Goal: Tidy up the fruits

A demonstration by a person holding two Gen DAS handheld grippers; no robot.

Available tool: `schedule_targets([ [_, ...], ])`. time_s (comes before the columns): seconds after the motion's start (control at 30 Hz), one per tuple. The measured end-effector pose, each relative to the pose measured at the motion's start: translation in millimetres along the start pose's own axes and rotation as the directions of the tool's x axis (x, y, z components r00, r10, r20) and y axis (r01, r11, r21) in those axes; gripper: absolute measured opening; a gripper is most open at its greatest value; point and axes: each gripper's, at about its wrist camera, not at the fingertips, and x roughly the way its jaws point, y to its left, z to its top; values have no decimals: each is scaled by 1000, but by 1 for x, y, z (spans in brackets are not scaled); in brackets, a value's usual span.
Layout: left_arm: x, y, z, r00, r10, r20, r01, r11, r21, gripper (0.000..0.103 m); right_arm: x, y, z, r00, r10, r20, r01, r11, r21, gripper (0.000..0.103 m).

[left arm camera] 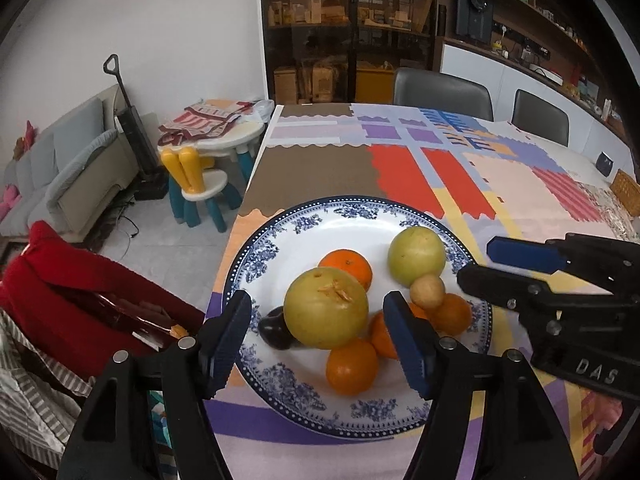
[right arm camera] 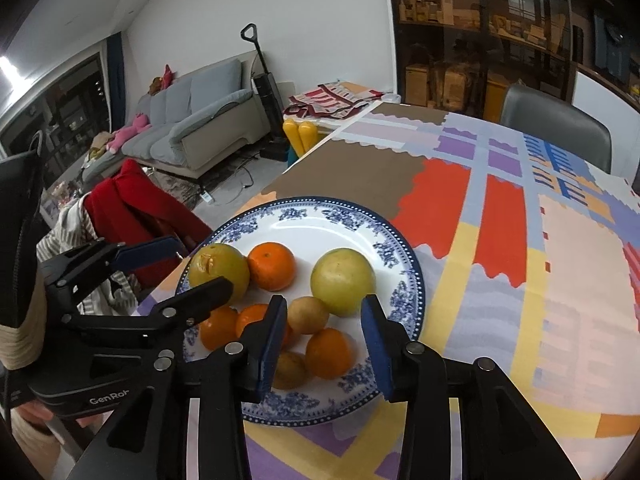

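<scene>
We judge the placing step to be finishing: all the fruit sits on the blue-and-white plate (left arm camera: 460, 248), and neither tool holds anything. Our left gripper (left arm camera: 318, 344) stands apart around the near green-yellow citrus (left arm camera: 326, 308) with a scarred top, pads not touching. Our right gripper (right arm camera: 324, 344) is apart too, over the oranges (right arm camera: 329, 353) at the plate's near edge. Next we should lift both clear without nudging the pile.

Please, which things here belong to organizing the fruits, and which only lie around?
For the job: plate; two green-yellow fruits; oranges; dark fruit; small tan fruit.

Lying about: red garment; child's stool; vacuum; sofa.
</scene>
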Motion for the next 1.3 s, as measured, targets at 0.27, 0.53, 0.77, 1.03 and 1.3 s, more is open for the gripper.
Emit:
schedule_targets([
  [0.27, -30, -13, 0, 998, 39, 39, -38, 999, -18, 74, -33, -7, -7, 996, -66, 59, 65, 998, 23, 57],
  [0.53, -73, -45, -3, 993, 31, 111, -30, 999, -12, 86, -82, -24, -22, 984, -132, 121, 124, 990, 71, 68],
  [0.77, -110, -81, -11, 984, 4, 180, -6, 1000, 11, 94, -137, -38, -47, 960, -226, 163, 212, 972, 100, 75],
  [1.03, -132, -115, -26, 982, -46, 186, 41, 999, 31, 96, -187, -50, -81, 934, -309, 177, 282, 945, 165, 79],
  [1.3, -154, -141, -48, 976, -68, 206, 58, 997, 56, 99, -219, -55, -118, 924, -337, 180, 298, 931, 212, 79],
])
